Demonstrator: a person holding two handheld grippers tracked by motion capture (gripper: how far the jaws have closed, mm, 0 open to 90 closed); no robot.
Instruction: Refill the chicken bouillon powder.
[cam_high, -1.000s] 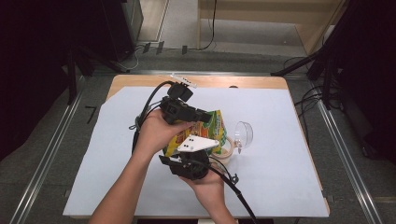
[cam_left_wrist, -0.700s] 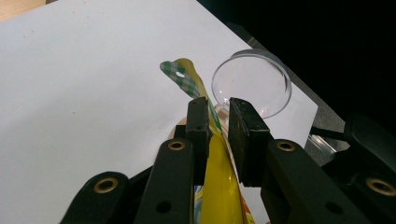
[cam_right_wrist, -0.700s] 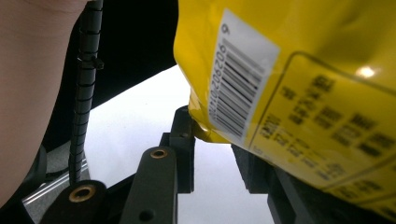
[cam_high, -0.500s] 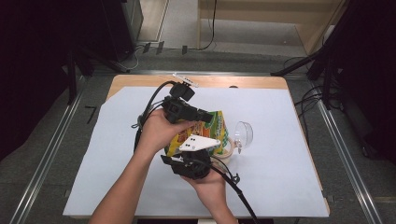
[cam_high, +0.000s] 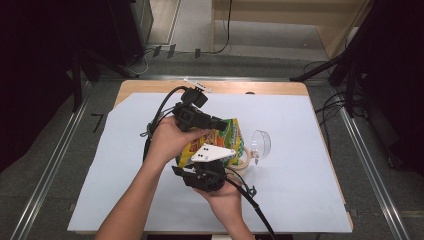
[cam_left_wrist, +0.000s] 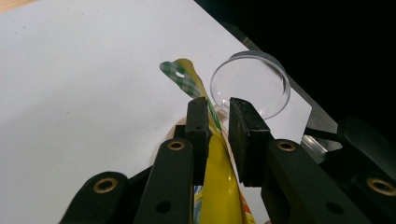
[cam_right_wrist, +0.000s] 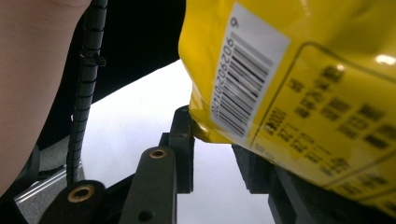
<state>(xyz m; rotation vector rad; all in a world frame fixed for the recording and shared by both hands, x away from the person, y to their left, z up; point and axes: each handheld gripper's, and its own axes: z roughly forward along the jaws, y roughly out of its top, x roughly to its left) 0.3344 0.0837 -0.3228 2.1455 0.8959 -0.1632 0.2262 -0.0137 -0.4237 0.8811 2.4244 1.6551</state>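
Observation:
A yellow snack bag (cam_high: 226, 136) with a green-checked top seal hangs above the white sheet, held between my two grippers. My left gripper (cam_high: 219, 123) comes in from the upper left. In the left gripper view its jaws (cam_left_wrist: 218, 116) are shut on the bag's (cam_left_wrist: 219, 186) upper edge, with the seal sticking out past the tips. My right gripper (cam_high: 214, 161) points up from below, under its grey plate. In the right gripper view the bag's (cam_right_wrist: 303, 93) barcoded lower corner sits between those jaws (cam_right_wrist: 212, 140), touching the pads.
A clear round plastic dish (cam_high: 261, 143) stands on its edge just right of the bag, close behind the left jaws (cam_left_wrist: 250, 84). A beige ring (cam_high: 244, 159) lies under the bag's right side. The white sheet (cam_high: 310, 190) covers the wooden table (cam_high: 150, 86).

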